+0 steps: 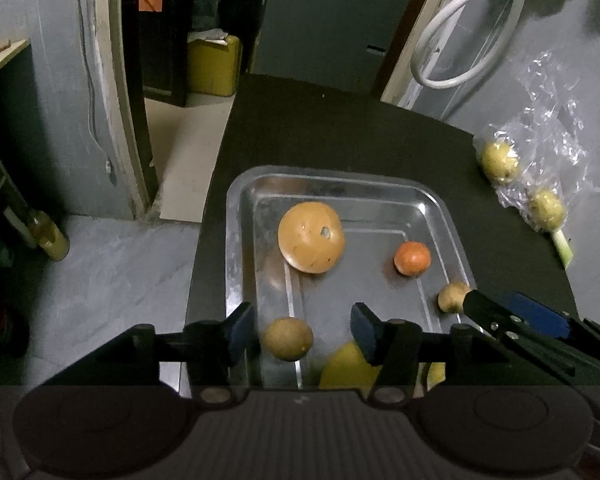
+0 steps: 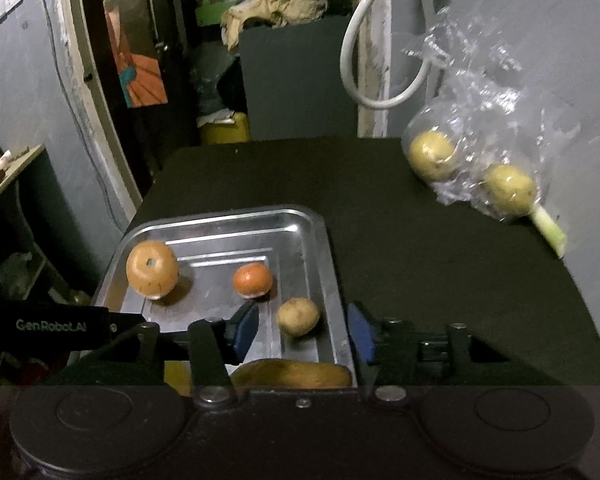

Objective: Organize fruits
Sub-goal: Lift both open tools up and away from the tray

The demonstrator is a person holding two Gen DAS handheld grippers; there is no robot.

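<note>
Left claw [image 1: 304, 330] wide open over the near end of the metal tray [image 1: 236, 240], gripping nothing. Small brown fruit [image 1: 287, 339] sitting in the gap, close by the left pad [image 1: 242, 330], not touching as far as can be told. Yellow fruit [image 1: 346, 366] right at the tray's near edge, half hidden behind the right pad [image 1: 365, 332]. Further into the tray, big pale-orange fruit [image 1: 311, 237] on the left side, small bright orange [image 1: 412, 258] towards the right wall. Another small brown fruit [image 1: 452, 297] hard against the tray's right wall, with the tip of the other claw reaching in just beside it.

Over to the right wrist view: right claw [image 2: 302, 334] also spread wide, empty, hovering at the tray's near right corner. Small brown fruit [image 2: 298, 316] lying between the pads, a little ahead of them, clear of both. Right pad [image 2: 360, 336] outside the tray's right rim [image 2: 330, 264], left pad [image 2: 246, 330] over the tray floor. Brownish fruit [image 2: 296, 374] low in the tray's nearest corner, partly cut off by the claw body. Beyond, bright orange [image 2: 253, 280] mid-tray, big pale-orange fruit [image 2: 152, 268] at the tray's far left.

Well beyond the tray, at the far right of the dark table [image 2: 420, 260], clear plastic bag [image 2: 492, 112] with two yellow-green fruits [image 2: 432, 156] inside.
</note>
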